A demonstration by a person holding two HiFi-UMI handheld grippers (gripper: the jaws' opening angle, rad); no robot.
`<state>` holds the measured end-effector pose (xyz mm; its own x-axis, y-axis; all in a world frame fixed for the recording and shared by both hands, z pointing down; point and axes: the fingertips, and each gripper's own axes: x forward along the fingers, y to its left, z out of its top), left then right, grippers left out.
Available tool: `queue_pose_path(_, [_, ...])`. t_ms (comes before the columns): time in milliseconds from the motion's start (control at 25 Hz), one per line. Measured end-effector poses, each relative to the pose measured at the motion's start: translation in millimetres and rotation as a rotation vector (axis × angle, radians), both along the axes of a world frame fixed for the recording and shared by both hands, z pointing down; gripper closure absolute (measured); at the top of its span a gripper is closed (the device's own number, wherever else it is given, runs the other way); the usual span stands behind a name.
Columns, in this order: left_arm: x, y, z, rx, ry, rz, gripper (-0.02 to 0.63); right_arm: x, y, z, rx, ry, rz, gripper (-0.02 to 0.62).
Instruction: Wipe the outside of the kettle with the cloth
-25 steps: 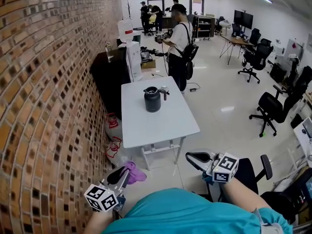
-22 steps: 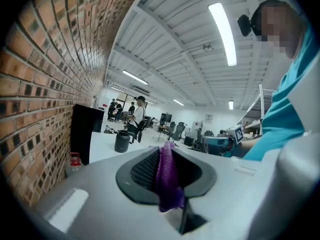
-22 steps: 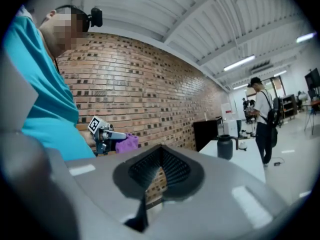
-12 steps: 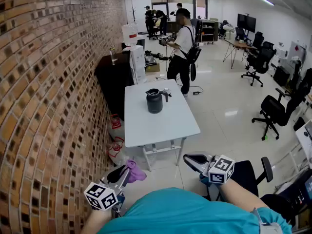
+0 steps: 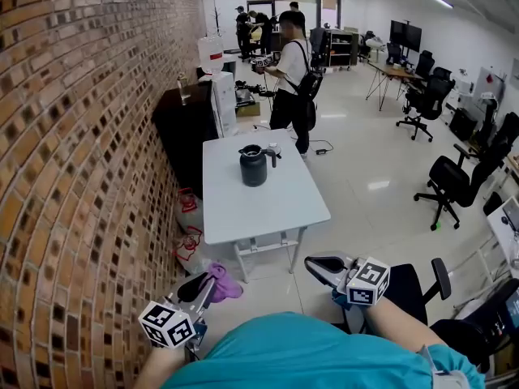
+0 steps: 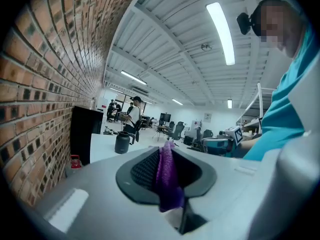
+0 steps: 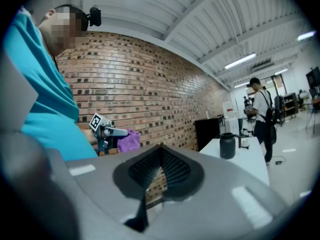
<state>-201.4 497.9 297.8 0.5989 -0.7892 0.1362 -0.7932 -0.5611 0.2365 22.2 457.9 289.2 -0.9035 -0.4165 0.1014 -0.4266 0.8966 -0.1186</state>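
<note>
The purple cloth point(image 5: 225, 285) is pinched in the left claw point(image 5: 207, 288). The right claw point(image 5: 318, 263) is held pressed together, empty. The kettle point(image 5: 253, 166) is seen upright near the worktop's point(image 5: 268, 209) far edge, straight ahead and well apart from both claws.

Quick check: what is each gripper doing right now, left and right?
Left gripper: closed, holding the purple cloth.
Right gripper: closed, nothing between its jaws.
</note>
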Motion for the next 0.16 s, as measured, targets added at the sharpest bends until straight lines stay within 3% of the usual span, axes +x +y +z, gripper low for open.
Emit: queue_pose_path(160, [0.0, -2.7, 1.8, -0.004, 0.005, 0.004, 0.535, 1.2, -1.0, 1.7, -0.003, 0.000, 0.007, 0.592])
